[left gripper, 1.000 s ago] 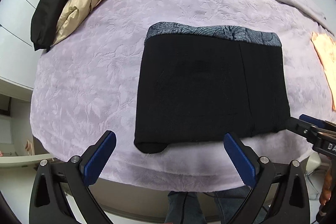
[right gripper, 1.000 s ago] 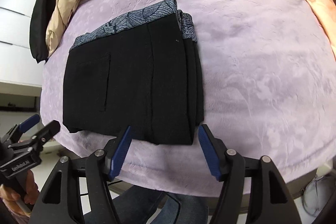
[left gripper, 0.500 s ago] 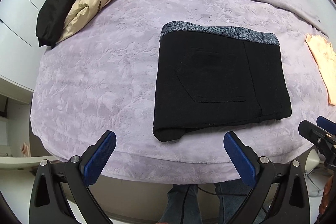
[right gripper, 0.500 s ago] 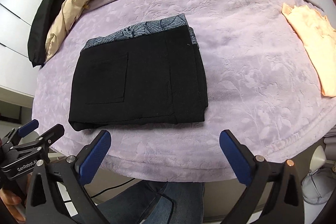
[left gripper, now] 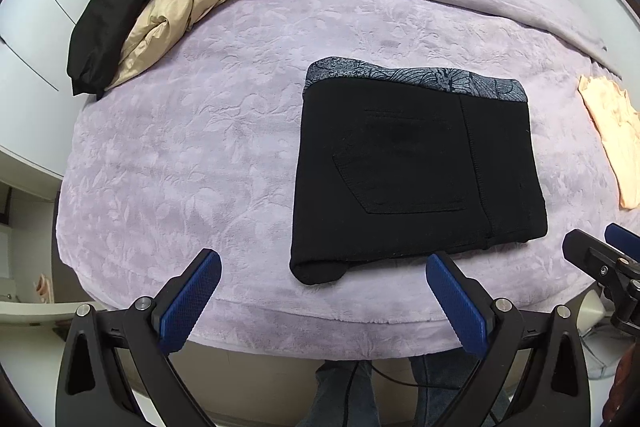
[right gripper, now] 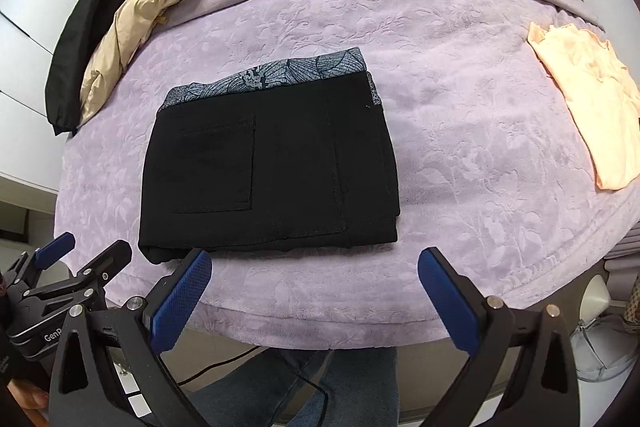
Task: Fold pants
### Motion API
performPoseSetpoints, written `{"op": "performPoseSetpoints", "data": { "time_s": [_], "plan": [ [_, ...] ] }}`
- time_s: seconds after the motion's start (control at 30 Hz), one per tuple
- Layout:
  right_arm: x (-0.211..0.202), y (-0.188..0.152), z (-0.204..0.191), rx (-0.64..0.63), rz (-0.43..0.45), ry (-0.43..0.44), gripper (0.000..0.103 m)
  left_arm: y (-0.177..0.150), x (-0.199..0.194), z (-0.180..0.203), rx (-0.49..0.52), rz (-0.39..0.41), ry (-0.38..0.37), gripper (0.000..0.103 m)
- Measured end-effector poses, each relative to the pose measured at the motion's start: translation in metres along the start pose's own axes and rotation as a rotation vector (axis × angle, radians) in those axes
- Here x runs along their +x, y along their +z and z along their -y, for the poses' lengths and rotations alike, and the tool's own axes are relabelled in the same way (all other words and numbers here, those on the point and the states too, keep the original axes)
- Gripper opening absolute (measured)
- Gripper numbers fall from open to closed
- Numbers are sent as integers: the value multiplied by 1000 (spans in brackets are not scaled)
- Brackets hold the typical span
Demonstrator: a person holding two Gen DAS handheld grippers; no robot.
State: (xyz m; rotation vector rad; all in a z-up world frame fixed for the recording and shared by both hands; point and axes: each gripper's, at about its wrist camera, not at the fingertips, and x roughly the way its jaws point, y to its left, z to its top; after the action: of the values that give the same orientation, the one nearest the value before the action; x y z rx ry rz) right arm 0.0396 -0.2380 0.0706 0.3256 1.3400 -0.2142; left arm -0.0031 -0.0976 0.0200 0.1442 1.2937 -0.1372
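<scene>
Bed: your plush lilac blanket (left gripper: 224, 163), leaf-embossed.
Pants: the black pants (left gripper: 416, 171) lie folded into a flat rectangle near the bed's front edge, patterned grey waistband (left gripper: 412, 77) at the far side, back pocket up.
Grippers: your left gripper (left gripper: 320, 297) and right gripper (right gripper: 314, 293) gape wide, holding nothing.
Change: both have pulled back off the pants' front edge.

A lilac embossed bed cover (left gripper: 200, 155) carries folded black pants (left gripper: 416, 171) just ahead of the jaws — jackets (left gripper: 168, 11) far-left, peach cloth (right gripper: 584, 99) right.
</scene>
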Motion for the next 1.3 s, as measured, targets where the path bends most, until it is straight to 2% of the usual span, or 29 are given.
{"op": "performPoseSetpoints", "data": {
  "time_s": [0.57, 0.93, 1.3],
  "plan": [
    [0, 0, 0, -22, -1, -30, 103, 2, 4, 6, 21, -18, -9, 103],
    [-1, 0, 0, -22, 0, -35, 103, -1, 1, 11, 41, -2, 9, 103],
    [0, 1, -6, -44, -4, -41, 103, -1, 1, 12, 45, -1, -4, 103]
  ]
}}
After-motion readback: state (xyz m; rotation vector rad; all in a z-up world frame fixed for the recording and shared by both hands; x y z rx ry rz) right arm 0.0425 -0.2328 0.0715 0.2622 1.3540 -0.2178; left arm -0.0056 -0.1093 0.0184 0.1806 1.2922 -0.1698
